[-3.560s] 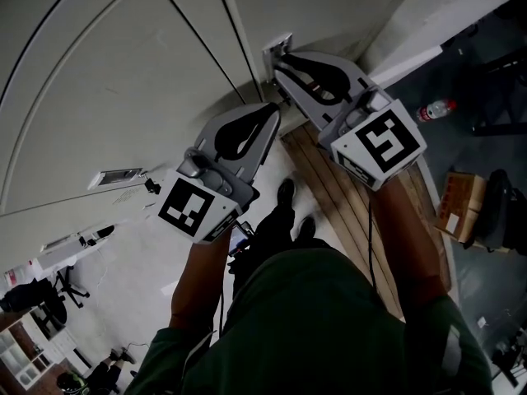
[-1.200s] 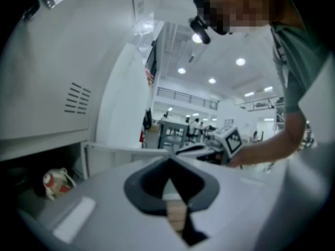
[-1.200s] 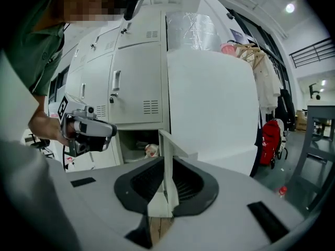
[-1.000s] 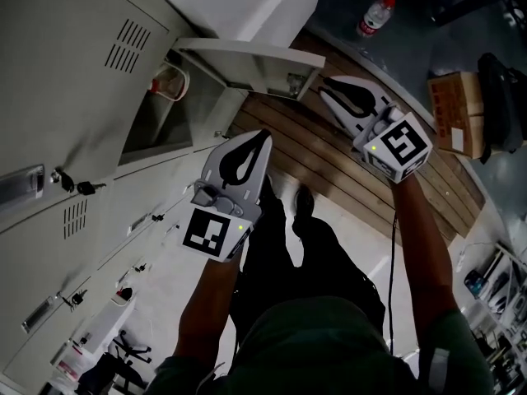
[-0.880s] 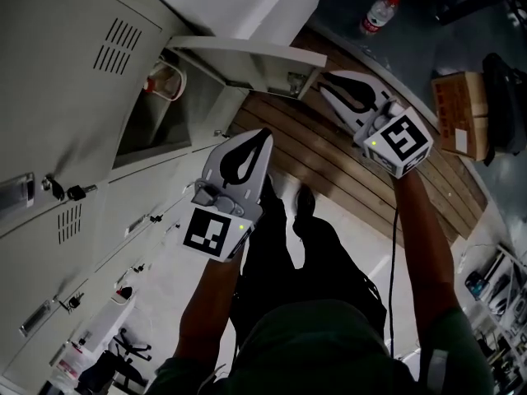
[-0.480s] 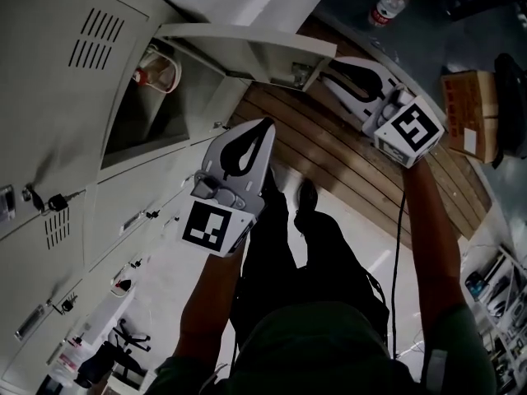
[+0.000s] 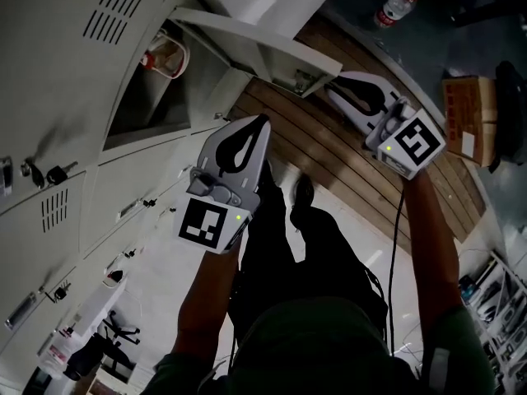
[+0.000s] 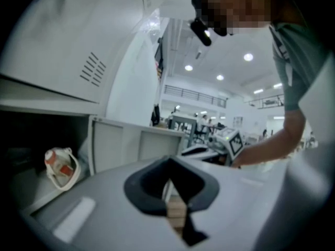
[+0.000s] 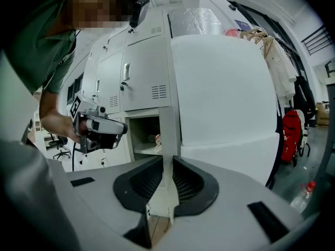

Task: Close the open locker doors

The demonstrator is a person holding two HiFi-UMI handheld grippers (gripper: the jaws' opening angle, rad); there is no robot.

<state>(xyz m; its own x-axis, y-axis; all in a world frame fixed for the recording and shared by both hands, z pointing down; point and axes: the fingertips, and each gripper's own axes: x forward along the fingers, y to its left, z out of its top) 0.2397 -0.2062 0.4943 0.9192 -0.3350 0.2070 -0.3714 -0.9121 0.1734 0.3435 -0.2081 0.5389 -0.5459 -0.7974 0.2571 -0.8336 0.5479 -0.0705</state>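
An open locker door (image 7: pixel 247 44) juts out from the grey locker bank, and in the right gripper view I see the door (image 9: pixel 170 124) edge-on. Its compartment (image 7: pixel 144 109) holds a white bag (image 7: pixel 165 56) with a red patch; the bag (image 8: pixel 60 166) also shows in the left gripper view. My right gripper (image 7: pixel 329 85) is at the door's free edge, and in its own view the right gripper (image 9: pixel 168 161) has its jaws closed on that thin edge. My left gripper (image 7: pixel 261 122) hangs shut and empty below the compartment, apart from the door; its tips (image 8: pixel 168 163) meet.
Closed lockers (image 7: pixel 49 175) with keys in their locks run down the left. A white cabinet side (image 9: pixel 225 98) stands right of the door. A strip of wooden floor (image 7: pixel 346 155) lies below, with a water bottle (image 7: pixel 395 6) and a cardboard box (image 7: pixel 465 113) beyond it.
My right gripper has risen from below the door to its free edge, which now sits between its jaws. The left gripper has barely moved. The view has drifted along the lockers.
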